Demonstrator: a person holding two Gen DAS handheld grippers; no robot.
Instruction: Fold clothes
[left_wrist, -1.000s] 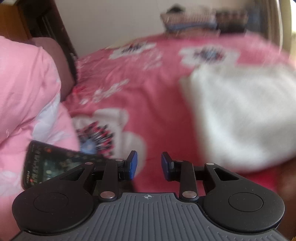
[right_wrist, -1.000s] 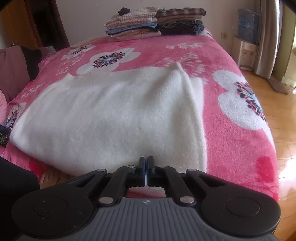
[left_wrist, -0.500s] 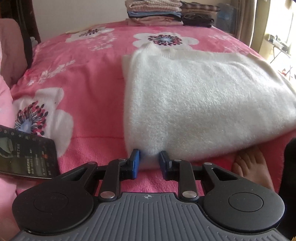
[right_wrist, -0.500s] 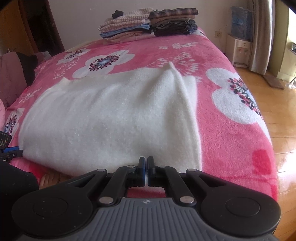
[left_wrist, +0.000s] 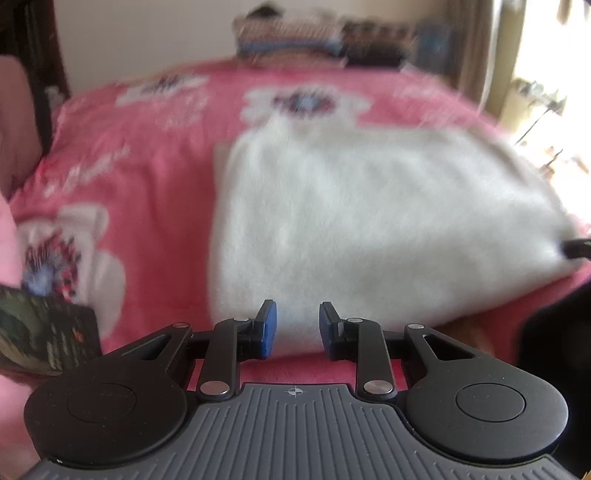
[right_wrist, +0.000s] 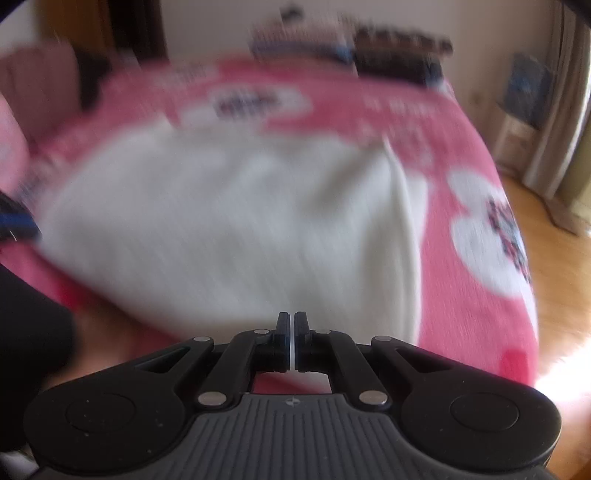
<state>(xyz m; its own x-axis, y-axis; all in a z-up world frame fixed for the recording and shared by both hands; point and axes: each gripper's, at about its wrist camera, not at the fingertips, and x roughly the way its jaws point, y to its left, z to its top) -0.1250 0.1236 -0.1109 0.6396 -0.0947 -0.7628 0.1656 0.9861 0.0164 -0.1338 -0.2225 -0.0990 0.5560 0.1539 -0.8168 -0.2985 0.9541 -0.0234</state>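
Left wrist view: a white fleece garment (left_wrist: 369, 221) is seen spread flat on the pink floral bedspread (left_wrist: 140, 192), its near hem lying along the near edge of the bed and its long axis running across that edge from left to right. The left gripper (left_wrist: 297, 326) is held just before the garment's near left corner, with its blue pads parted and nothing seen clamped between them; the hem appears directly ahead of the gap. Right wrist view: the right gripper (right_wrist: 293, 339) is shown with jaws fully closed and, as far as can be made out, nothing held; it is placed at the near hem toward the garment's right side, where a raised crease (right_wrist: 402, 221) runs away toward the far edge. The left corner is judged nearer to the left gripper, so a pinch there is taken as the likely coming move. Folded stacks (right_wrist: 347, 44) are visible at the far edge. Both views are blurred.
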